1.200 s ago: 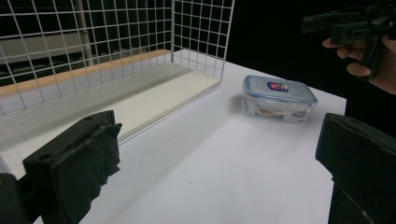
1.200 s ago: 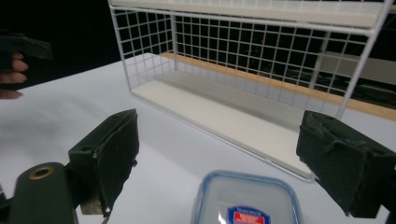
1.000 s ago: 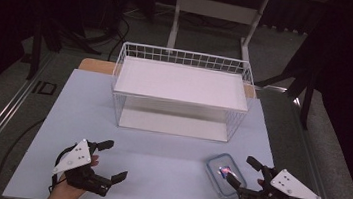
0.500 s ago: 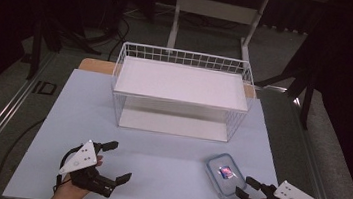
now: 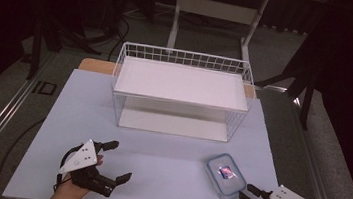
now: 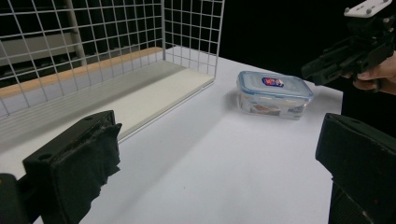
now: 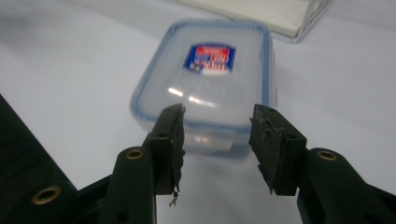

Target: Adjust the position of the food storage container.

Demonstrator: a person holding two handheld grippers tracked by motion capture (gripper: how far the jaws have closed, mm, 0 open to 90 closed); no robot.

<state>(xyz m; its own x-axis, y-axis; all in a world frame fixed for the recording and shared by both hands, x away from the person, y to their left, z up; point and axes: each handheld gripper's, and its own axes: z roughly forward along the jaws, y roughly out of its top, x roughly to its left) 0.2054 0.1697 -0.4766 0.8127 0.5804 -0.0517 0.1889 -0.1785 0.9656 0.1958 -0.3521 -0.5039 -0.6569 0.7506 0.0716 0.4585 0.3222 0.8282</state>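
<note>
Right claw (image 7: 217, 140): jaws part-way apart, just been narrowing, nothing pinched between pads yet. Positioned low at near short end of food container (image 7: 205, 84), jaws straddling closing tab there; spacing judged as set for a grip on that tab or end wall. Grasping nothing at present.

Left claw (image 5: 106, 164): released, jaws wide, empty, resting near front left of bench (image 5: 157, 163), well apart from container. Judged as parked clear of right claw's approach.

Container location: front right of bench, flat, lid up, just ahead of right claw, in front of right corner of wire basket (image 5: 184, 60) and apart from it.

Container appearance: rectangular, rounded corners, clear plastic, blue seal line around lid edge, red-and-blue label on lid top. Contents dimly visible through wall in left claw view (image 6: 273, 95); not identifiable. Glossy lid; slip risk judged moderate.
</note>
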